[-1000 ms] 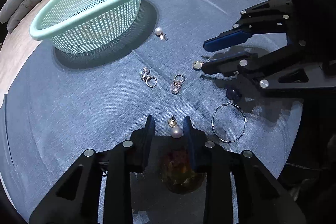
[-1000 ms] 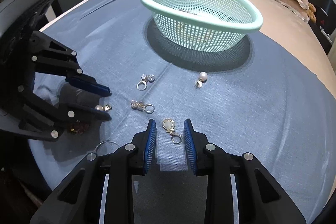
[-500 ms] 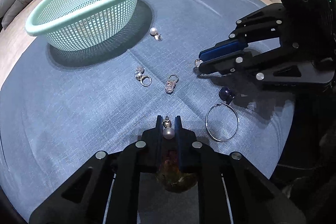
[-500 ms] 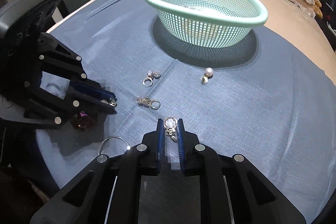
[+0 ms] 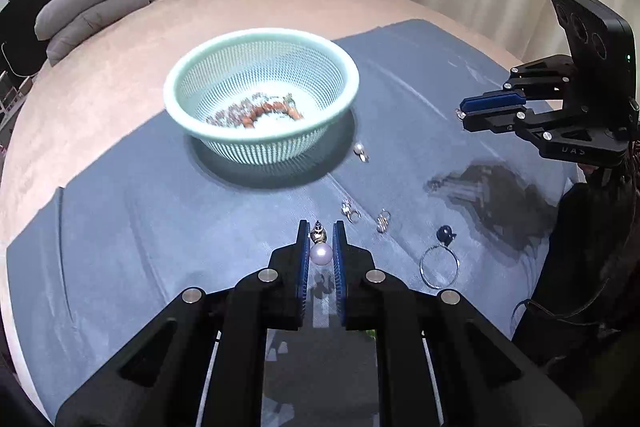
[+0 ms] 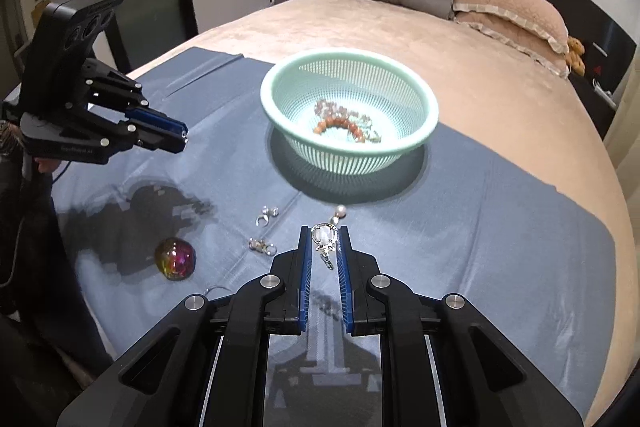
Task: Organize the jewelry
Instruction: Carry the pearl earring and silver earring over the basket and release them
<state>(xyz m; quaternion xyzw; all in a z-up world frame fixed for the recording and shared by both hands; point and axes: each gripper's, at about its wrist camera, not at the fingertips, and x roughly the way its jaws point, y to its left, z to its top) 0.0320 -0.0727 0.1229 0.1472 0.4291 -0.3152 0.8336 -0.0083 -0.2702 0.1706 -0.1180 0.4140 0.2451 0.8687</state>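
Left gripper pinches a pearl earring; right gripper clamps a silver pendant. The mint basket sits at 12 o'clock; releasing well inside its rim should prevent spills.

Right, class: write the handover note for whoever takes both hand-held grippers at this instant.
Left hand-held gripper: shut on the pearl earring, lifted above the blue cloth.
Right hand-held gripper: shut on the silver pendant, also lifted.
Done: bead bracelets lie in the green basket.
Left: drop both held pieces in the basket, then collect the second pearl earring, two ring pieces, hoop, dark bead and iridescent ball.
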